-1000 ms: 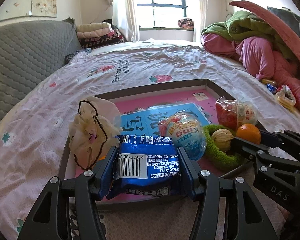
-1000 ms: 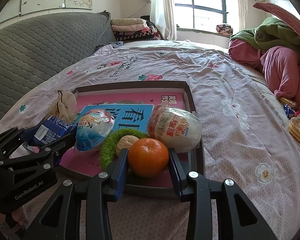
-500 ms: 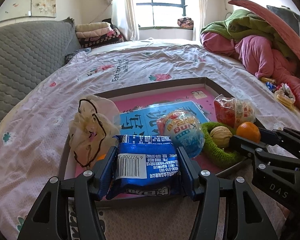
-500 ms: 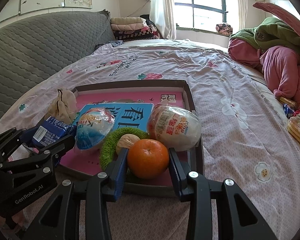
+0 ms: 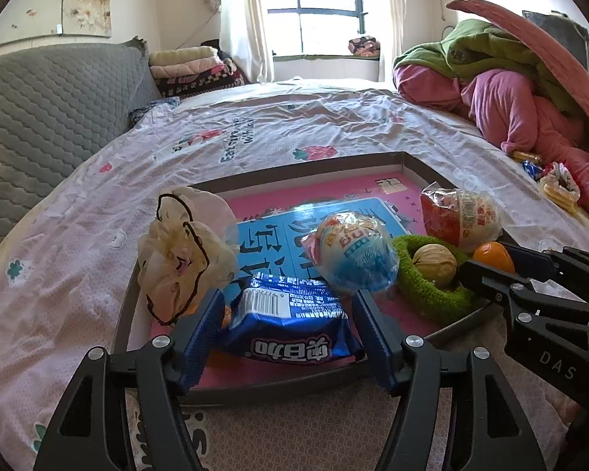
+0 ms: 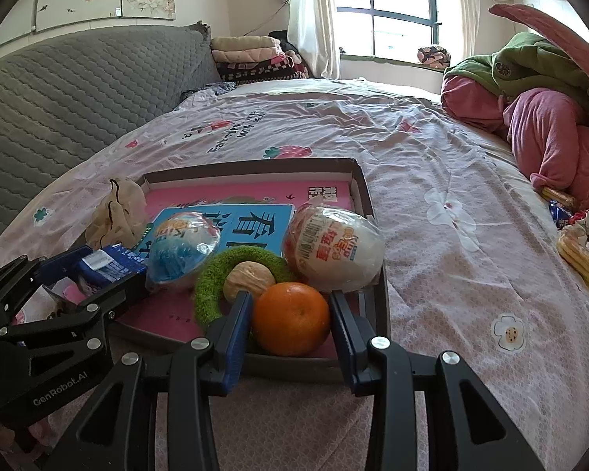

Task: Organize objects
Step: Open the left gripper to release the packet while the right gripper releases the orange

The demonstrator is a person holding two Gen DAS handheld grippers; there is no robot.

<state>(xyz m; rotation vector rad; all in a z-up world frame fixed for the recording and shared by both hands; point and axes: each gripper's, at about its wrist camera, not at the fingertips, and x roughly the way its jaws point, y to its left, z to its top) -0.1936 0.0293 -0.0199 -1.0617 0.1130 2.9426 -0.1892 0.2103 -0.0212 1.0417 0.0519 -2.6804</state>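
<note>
Over the shallow grey cardboard tray point(image 5: 318, 172), the left gripper point(image 5: 286, 325) has just been opening, its jaws apart around the blue foil snack packet point(image 5: 290, 329); the right gripper point(image 6: 290, 322) clamps the round orange tangerine point(image 6: 290, 324), which could roll off the near rim.

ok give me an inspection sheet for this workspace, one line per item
Surface: floral bedsheet with a shallow tray on it.
Job's things: blue snack packet, orange, walnut inside green ring, blue egg, red-white egg, crumpled bag, all in the tray.
Clutter: snacks on the sheet at right.
Claws: left claw has just been opening, packet between its fingers; right claw shut on orange.
Cables: nothing seen.
Surroundings: grey headboard, window, heaped bedding.
</note>
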